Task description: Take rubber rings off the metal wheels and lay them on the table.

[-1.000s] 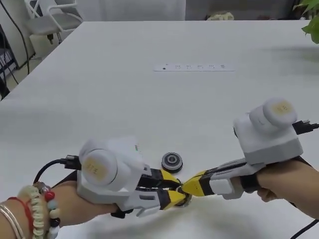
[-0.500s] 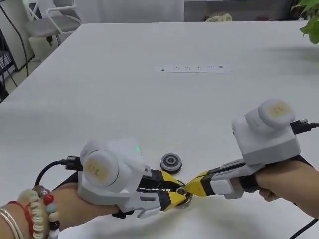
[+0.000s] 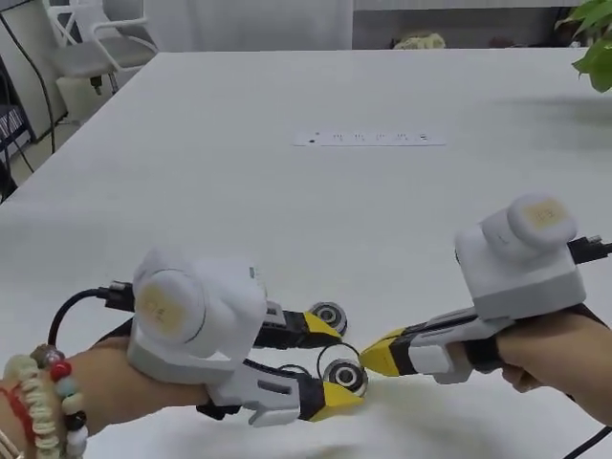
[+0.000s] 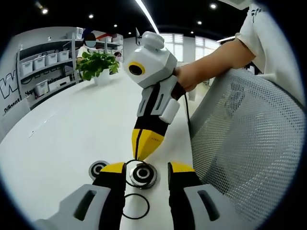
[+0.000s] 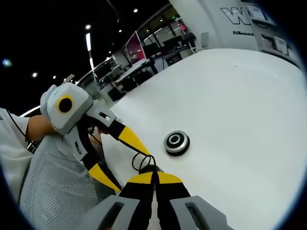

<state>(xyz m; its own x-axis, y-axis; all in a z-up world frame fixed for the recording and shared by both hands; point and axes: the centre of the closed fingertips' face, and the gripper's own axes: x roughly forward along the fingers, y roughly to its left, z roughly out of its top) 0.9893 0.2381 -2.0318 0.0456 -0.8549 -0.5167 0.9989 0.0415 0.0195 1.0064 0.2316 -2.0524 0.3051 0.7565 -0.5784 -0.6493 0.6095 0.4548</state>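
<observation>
White table (image 3: 239, 191) with power strip (image 3: 370, 139); chair (image 3: 91, 38) and plant (image 3: 591, 48) beyond.

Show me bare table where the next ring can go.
Free: the wide table between power strip and grippers. Crowded: inside the open left gripper, around the wheel, where the right gripper pinches a ring.

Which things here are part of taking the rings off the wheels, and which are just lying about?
Job in hand: left gripper, right gripper, held ring, loose ring, near wheel, far wheel.
Lying about: power strip, plant, chair.
</observation>
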